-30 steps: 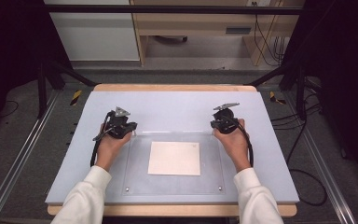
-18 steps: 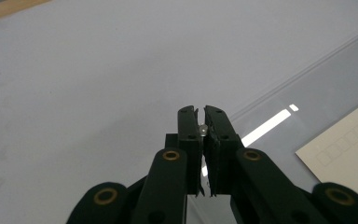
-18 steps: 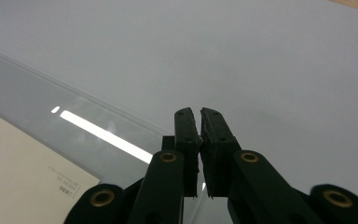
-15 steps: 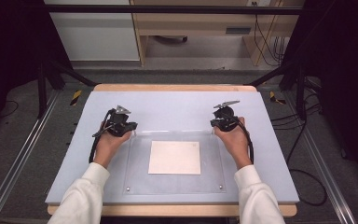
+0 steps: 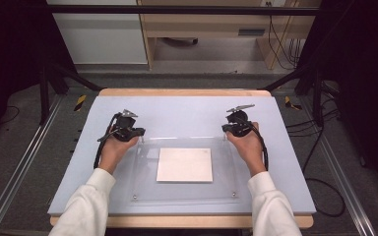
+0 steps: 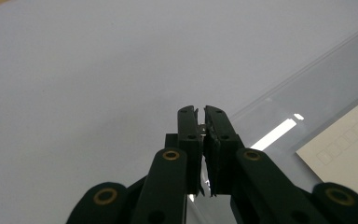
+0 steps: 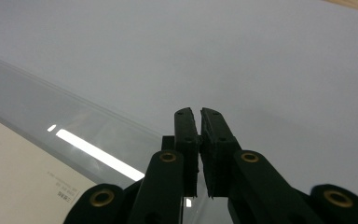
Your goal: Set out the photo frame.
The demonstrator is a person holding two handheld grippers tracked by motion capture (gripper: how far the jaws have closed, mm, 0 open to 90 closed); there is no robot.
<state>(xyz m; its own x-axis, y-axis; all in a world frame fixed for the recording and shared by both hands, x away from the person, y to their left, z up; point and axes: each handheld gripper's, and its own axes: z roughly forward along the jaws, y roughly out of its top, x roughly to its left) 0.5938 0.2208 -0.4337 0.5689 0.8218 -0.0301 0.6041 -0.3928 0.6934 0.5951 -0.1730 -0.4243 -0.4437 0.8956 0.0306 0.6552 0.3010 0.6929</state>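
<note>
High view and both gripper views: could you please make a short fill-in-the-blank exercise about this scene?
1. The white sheet lies under a clear ___ plate.
2. The jaws of the left gripper are ___.
3. The right gripper holds ___.
4. The mat on the table is pale ___.

Missing words: plastic; shut; nothing; blue

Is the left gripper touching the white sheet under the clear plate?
Apart. In the high view the left gripper sits at the clear plate's far-left corner, with bare plate between it and the white sheet.
</note>
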